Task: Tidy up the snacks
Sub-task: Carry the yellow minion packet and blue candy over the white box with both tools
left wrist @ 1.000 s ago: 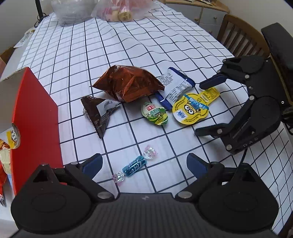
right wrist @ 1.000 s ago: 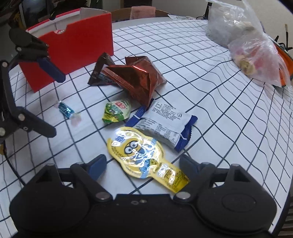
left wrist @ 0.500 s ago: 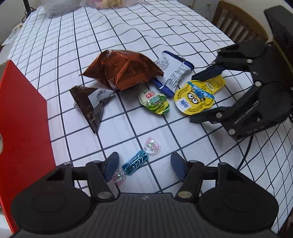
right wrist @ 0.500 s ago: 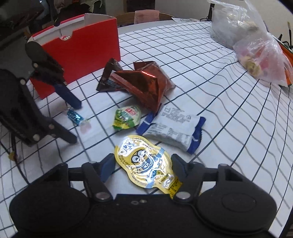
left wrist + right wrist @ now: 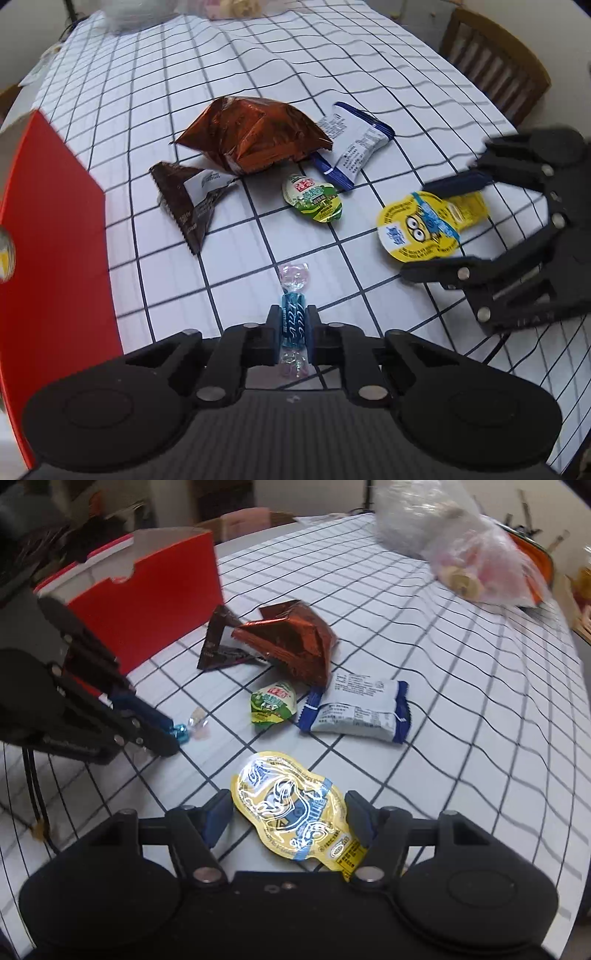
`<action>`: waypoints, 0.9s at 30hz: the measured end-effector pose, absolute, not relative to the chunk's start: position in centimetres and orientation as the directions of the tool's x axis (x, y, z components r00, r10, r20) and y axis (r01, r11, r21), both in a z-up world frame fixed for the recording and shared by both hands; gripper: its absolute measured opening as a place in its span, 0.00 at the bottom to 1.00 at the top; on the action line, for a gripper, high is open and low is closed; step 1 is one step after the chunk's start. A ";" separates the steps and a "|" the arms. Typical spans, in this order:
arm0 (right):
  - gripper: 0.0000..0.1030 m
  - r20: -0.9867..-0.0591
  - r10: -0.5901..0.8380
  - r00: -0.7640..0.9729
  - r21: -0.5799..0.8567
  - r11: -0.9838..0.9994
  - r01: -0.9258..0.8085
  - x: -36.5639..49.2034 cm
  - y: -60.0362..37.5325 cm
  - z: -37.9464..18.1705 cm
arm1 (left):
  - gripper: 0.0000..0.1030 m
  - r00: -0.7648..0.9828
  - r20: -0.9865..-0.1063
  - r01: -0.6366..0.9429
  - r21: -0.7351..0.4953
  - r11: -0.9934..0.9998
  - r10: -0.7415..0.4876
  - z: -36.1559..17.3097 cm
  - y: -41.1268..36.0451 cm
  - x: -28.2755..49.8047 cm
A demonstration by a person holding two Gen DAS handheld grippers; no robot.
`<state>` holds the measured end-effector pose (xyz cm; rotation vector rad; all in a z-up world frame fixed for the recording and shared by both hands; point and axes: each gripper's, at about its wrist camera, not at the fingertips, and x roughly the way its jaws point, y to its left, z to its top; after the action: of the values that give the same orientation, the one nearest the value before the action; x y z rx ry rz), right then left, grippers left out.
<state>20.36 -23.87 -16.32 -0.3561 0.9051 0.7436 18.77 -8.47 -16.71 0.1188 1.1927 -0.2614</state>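
My left gripper [image 5: 293,326] is shut on a blue wrapped candy [image 5: 293,314], its clear twisted ends sticking out past the pads; the right wrist view shows the same candy [image 5: 183,733] at the tips of that gripper [image 5: 173,734]. A yellow cartoon jelly pack [image 5: 291,801] lies flat on the checked cloth, and my right gripper [image 5: 290,812] is shut on it, one pad on each side. In the left wrist view, the right gripper [image 5: 417,230] straddles that pack [image 5: 410,218]. A red box [image 5: 55,258] stands open at the left.
On the cloth lie an orange-brown foil bag [image 5: 255,140], a dark brown triangular packet [image 5: 192,199], a green jelly cup [image 5: 314,199] and a white-and-blue packet [image 5: 351,147]. Clear plastic bags [image 5: 461,546] sit at the far edge. A wooden chair [image 5: 495,74] stands beyond the table.
My left jaws closed from wide onto the blue candy. The right jaws narrowed onto the yellow pack, which shifted away from the green cup with the gripper.
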 end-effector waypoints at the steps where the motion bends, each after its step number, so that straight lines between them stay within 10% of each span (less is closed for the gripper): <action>1: 0.63 -0.809 0.425 0.406 0.031 0.720 -0.693 20.1 -24.0 -16.1 | 0.12 0.345 -0.928 0.242 -0.056 0.969 -0.140 -16.7 -8.4 18.7; 27: 0.63 -0.745 0.405 0.529 0.081 0.843 -0.531 11.1 -22.2 -8.7 | 0.12 0.483 -0.856 0.039 -0.191 0.981 -0.185 -9.0 -3.5 10.8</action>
<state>11.09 -22.19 -8.75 -0.1633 0.8443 0.5621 10.84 -3.50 -8.97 -0.1528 1.0587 -0.1370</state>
